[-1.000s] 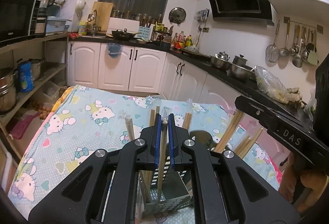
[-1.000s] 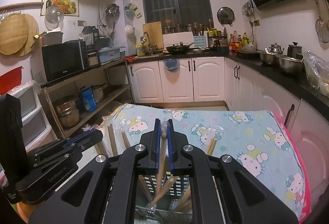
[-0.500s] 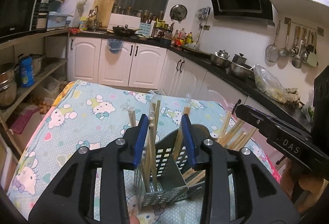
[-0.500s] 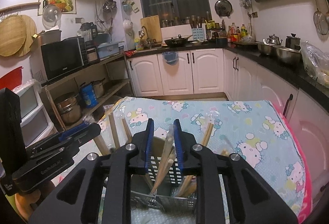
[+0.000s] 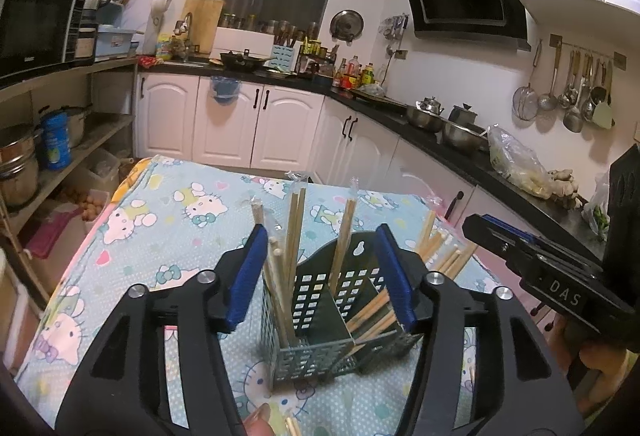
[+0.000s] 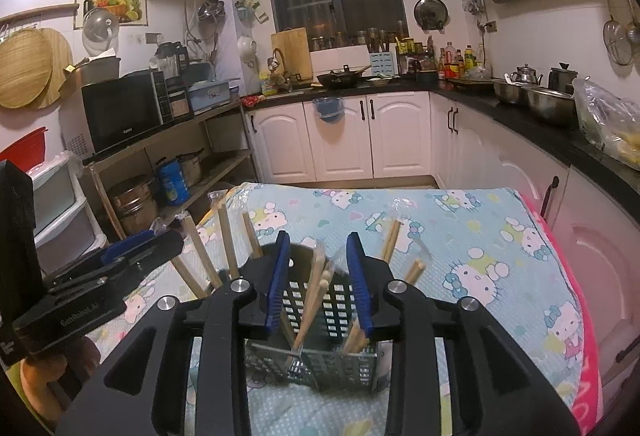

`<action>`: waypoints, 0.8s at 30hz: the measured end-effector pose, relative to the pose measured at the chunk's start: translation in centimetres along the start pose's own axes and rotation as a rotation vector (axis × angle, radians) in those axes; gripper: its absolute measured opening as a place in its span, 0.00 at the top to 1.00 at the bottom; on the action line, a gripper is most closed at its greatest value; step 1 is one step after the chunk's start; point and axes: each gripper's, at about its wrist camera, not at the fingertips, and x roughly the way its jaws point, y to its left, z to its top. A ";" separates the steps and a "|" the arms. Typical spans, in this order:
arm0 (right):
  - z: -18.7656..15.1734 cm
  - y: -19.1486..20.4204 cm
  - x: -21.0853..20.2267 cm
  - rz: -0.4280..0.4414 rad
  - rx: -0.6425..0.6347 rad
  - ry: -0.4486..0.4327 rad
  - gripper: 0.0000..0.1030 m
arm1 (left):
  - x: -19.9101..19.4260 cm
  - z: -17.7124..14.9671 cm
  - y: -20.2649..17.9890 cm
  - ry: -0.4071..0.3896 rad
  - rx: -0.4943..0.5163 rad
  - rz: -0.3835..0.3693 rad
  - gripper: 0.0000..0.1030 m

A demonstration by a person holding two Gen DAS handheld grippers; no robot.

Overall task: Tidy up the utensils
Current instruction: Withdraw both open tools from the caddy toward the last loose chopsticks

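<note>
- A second ago both tongs were clamped on a wrapped pair of chopsticks each, held upright over the basket; half a second ago the jaws had begun to part. Now both stand wide open with nothing between the pads, so both have let go.
- Left tongs (image 5: 322,272): released. The chopsticks (image 5: 289,256) they held now stand on their own in the basket (image 5: 316,332), in the compartment just below and between the open blue pads, leaning slightly, touching neither pad as far as I can tell.
- Right tongs (image 6: 318,276): released too. Their chopsticks (image 6: 316,296) lean inside the basket (image 6: 320,360) directly beneath the gap, tips rising between the pads.
- Each view shows the other tongs off to the side: the right ones to the right of the left pair (image 5: 532,268), the left ones to the left of the right pair (image 6: 100,268).
- More wrapped chopsticks already stick out of the far side of the basket, beyond the tongs, fanned outward.
- What this means: I judge two more pairs are now sorted into the basket, which sits on the cartoon-cat tablecloth (image 5: 168,220).
- A stick end (image 5: 292,426) shows at the bottom edge of the left view, below the tongs; it may be a piece left to collect, though I cannot be sure.
- Next probably calls for lifting both tongs straight up, so the pads do not knock the leaning sticks.
</note>
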 end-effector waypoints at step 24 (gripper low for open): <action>-5.9 -0.5 -3.8 -0.026 0.009 0.090 0.62 | -3.1 -3.8 0.3 0.074 -0.029 0.028 0.20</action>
